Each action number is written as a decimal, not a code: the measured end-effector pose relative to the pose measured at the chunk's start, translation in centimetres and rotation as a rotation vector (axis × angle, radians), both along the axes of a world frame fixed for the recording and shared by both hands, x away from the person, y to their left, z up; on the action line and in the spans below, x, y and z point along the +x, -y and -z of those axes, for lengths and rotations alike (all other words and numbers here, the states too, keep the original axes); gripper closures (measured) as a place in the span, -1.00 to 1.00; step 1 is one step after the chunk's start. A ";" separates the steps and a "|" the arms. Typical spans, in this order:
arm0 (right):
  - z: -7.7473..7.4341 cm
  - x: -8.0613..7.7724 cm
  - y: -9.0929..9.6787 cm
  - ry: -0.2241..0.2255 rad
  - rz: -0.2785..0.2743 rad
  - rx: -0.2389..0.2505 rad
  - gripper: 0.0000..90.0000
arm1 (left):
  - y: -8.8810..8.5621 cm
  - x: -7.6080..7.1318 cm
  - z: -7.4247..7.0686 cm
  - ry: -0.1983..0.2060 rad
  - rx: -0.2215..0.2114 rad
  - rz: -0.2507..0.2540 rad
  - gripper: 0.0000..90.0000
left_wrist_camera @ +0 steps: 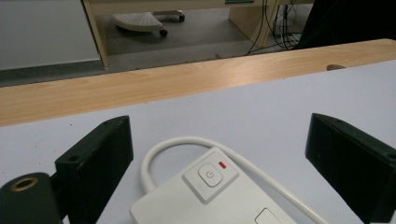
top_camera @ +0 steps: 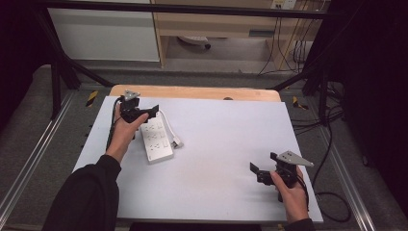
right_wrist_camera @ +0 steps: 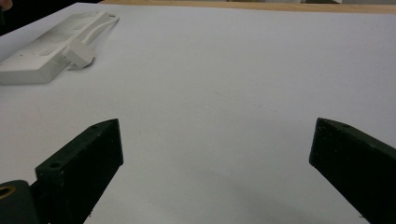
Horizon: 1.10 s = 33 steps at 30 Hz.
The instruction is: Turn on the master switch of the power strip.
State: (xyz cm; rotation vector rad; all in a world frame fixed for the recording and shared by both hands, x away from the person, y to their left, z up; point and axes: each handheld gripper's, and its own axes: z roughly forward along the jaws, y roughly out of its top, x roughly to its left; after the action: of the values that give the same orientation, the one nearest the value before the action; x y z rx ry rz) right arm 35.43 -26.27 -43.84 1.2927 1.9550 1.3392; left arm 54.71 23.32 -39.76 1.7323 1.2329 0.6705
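A white power strip (top_camera: 156,140) lies on the left part of the white mat (top_camera: 221,144), with its white cable (top_camera: 167,121) looped past the far end and its plug (top_camera: 178,143) resting beside it. My left gripper (top_camera: 146,114) is open just above the strip's far end. In the left gripper view the jaws straddle that end of the power strip (left_wrist_camera: 210,196), where a power button (left_wrist_camera: 209,175) and a red indicator (left_wrist_camera: 221,164) sit. My right gripper (top_camera: 263,162) hovers open near the mat's front right with nothing between its jaws. From there the power strip (right_wrist_camera: 46,51) lies far off.
The mat covers a wooden table whose bare edge (top_camera: 192,91) runs along the far side. Black frame bars (top_camera: 62,62) stand around the table. Behind it are a cabinet (top_camera: 211,24) and hanging cables (top_camera: 284,43). A black cable (top_camera: 332,202) trails off the right side.
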 end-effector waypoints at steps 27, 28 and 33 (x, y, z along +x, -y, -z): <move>-0.1 0.0 0.0 0.002 -0.005 0.005 -0.93 | 0.8 0.4 0.7 -0.023 0.018 -0.010 0.00; -0.1 0.0 0.0 0.001 -0.004 0.006 -0.93 | 0.8 0.4 0.7 -0.021 0.016 -0.010 0.05; -0.1 0.0 0.0 0.002 -0.003 0.004 -0.93 | 0.8 0.4 0.6 -0.025 -0.010 -0.010 0.33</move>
State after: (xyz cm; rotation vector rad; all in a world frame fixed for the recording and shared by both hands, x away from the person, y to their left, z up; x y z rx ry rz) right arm 35.43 -26.29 -43.77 1.2904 1.9544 1.3457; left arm 55.13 22.53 -40.41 1.7327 1.2608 0.6493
